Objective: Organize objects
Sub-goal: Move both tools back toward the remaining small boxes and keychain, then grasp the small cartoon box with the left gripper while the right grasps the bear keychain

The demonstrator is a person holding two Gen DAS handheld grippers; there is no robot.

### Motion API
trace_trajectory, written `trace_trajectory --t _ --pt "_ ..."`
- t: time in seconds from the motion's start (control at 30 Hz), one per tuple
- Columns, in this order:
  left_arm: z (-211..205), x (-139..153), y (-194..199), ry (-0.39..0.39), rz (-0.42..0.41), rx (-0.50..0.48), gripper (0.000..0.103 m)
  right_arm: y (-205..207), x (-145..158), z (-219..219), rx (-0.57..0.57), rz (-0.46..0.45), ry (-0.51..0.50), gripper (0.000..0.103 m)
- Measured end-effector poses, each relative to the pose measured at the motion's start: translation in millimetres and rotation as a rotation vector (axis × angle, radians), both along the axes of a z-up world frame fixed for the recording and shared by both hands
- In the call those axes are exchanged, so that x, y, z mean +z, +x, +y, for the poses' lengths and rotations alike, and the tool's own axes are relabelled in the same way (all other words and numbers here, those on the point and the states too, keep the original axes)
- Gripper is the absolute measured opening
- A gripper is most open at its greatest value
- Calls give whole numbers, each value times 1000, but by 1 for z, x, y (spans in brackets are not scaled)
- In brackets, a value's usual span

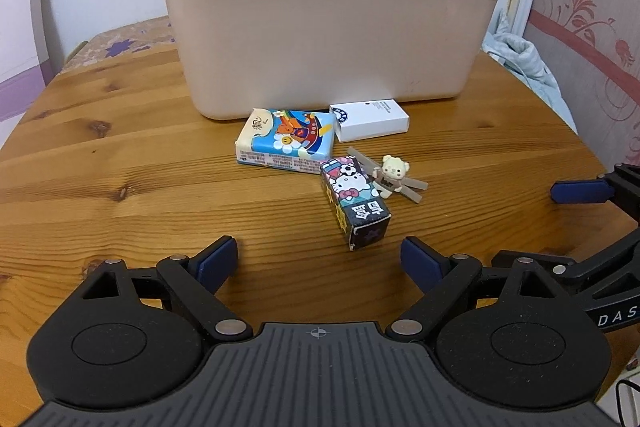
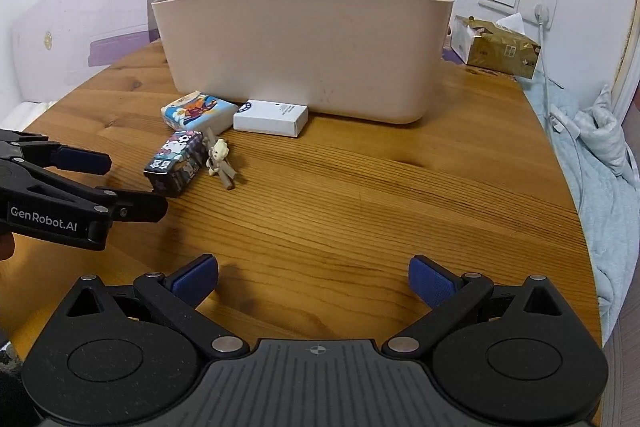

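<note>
Left wrist view: left gripper and right gripper, fingers spread empty, faced cartoon box before beige bin.

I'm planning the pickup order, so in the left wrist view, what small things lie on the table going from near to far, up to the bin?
Cartoon cat box → bear figure → tissue pack → white box → beige bin.
</note>
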State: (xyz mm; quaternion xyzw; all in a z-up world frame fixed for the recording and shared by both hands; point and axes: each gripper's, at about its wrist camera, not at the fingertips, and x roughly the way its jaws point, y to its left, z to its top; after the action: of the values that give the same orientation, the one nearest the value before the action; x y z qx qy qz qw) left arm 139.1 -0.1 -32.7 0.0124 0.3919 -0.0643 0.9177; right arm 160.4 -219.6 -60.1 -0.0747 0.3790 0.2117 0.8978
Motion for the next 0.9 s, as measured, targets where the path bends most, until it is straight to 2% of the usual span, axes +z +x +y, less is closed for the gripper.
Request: trace_trajectory --t 0.23,0.37,0.7,0.9 --pt "-2 -4 11 34 -18 2 90 9 -1 4 1 -5 0 103" --pt "0 -4 18 31 -30 12 83 17 -2 12 -1 -10 -10 103" --pt "11 -2 27 31 -40 1 76 30 -3 35 31 -21 -14 103" --pt "18 -1 30 26 -50 -28 70 36 -3 51 60 -31 -16 99"
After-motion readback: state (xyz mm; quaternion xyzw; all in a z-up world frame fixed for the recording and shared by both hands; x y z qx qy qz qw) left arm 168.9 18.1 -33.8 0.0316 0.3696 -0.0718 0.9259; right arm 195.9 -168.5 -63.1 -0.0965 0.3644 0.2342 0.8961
